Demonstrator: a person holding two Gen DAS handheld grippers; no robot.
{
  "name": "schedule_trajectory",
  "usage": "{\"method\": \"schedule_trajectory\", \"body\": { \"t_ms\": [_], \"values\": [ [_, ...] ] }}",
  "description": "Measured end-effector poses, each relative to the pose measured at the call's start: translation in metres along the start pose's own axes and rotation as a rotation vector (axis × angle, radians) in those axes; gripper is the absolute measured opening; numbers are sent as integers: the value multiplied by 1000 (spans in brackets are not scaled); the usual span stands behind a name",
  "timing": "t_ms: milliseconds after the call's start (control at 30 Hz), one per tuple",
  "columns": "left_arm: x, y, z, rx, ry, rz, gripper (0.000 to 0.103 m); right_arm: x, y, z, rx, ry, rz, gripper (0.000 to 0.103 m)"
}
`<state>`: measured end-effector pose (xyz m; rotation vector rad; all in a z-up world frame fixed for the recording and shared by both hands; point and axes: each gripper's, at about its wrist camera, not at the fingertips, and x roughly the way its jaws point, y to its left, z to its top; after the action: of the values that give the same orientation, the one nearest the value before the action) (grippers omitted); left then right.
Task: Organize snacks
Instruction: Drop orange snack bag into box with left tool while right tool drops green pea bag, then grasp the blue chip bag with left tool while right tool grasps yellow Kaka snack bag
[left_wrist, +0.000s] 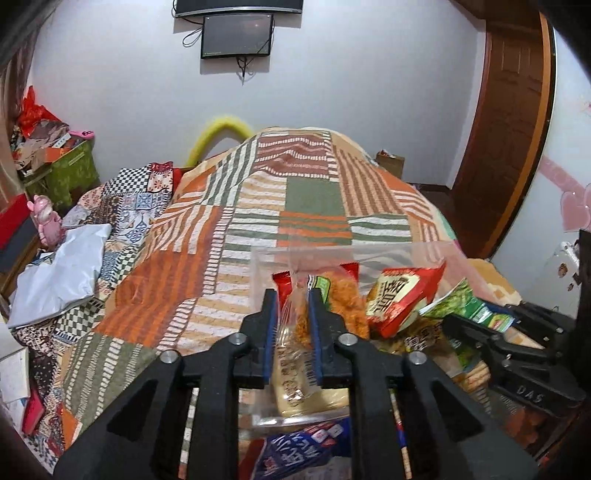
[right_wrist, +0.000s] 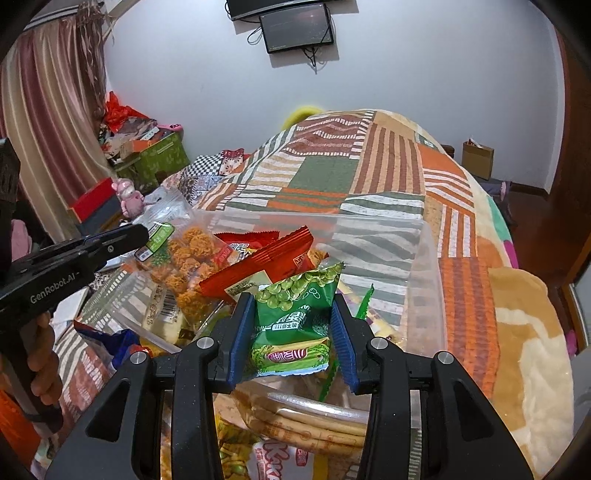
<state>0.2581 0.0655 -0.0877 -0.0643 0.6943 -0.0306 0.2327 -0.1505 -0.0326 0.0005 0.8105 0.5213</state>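
Up close, the left gripper (left_wrist: 291, 295) pinches a clear bag (left_wrist: 295, 354) over the bin (right_wrist: 424, 258). Beside it, the right gripper (right_wrist: 291, 314) clamps a pea packet (right_wrist: 295, 314); red packets (right_wrist: 266, 266) crowd between, on the quilted bed (left_wrist: 221, 221).

Blue snack packet (left_wrist: 295, 454) cut off by the lower frame edge. Biscuit pack (right_wrist: 317, 424) partly hidden behind the right hand-held gripper (right_wrist: 291, 332). Wall screen (right_wrist: 295, 29) content illegible.
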Motion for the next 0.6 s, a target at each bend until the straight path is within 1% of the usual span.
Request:
{"method": "schedule_trajectory", "body": {
  "t_ms": [67, 100, 133, 167, 233, 333, 433, 500, 567, 600],
  "values": [
    [-1, 1, -3, 5, 9, 10, 29, -2, 0, 0, -2, 6, -5, 42],
    [-2, 2, -5, 7, 13, 13, 32, -3, 0, 0, 2, 9, -4, 44],
    [-3, 2, -6, 9, 14, 18, 38, -4, -1, 0, 6, 7, -1, 50],
    [-4, 2, -7, 12, 14, 21, 43, -8, -1, 0, 11, 0, 0, 54],
    [-8, 3, -10, 19, 11, 31, 48, -12, -1, 1, 10, -5, -4, 56],
    [-16, 6, -13, 14, 6, 40, 56, -19, -2, 2, 14, -11, -6, 56],
    [-23, 8, -13, 5, 1, 35, 59, -26, -3, 2, 17, -17, -4, 57],
    [-29, 8, -13, 2, -5, 32, 62, -33, -2, 0, 16, -25, -5, 60],
    [-37, 8, -14, 0, -13, 31, 66, -40, -1, -1, 11, -36, -9, 65],
    [-41, 8, -15, 1, -17, 29, 67, -44, 0, -2, 6, -41, -11, 65]
  ]
}}
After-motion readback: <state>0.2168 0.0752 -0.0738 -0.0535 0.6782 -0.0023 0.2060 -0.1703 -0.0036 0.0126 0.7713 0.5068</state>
